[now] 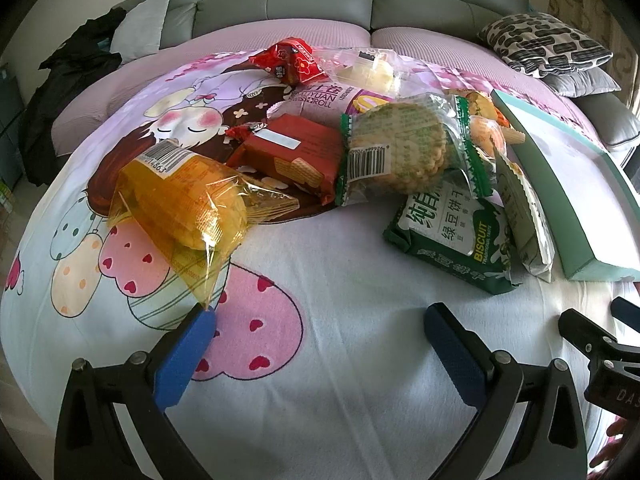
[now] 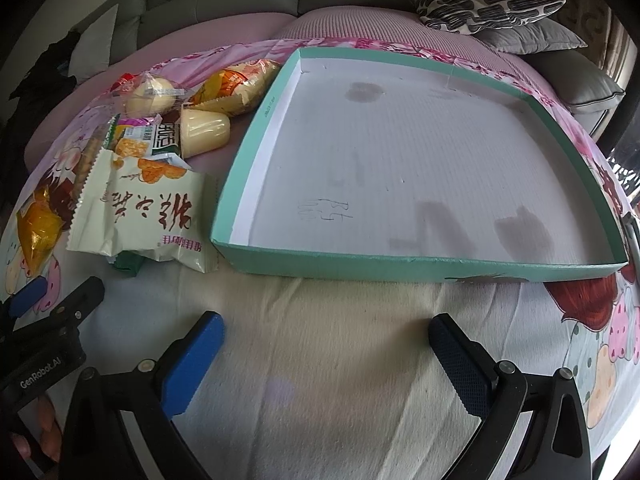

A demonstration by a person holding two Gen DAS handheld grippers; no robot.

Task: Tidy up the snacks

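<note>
Not started: teal box lid [image 2: 420, 268] has nothing inside, snack pile [image 1: 360, 152] sits beside it on the blanket. Left tool [image 1: 320, 320] and right tool [image 2: 326, 328] both wide, holding nothing.

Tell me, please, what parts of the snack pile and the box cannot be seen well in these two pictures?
- Left wrist view: the teal box is cut off by the right edge.
- Left wrist view: orange snacks are half hidden behind the round biscuit pack.
- Right wrist view: the green pack lies mostly under the white bag.
- Right wrist view: pen marks on the box floor are too small to read.
</note>
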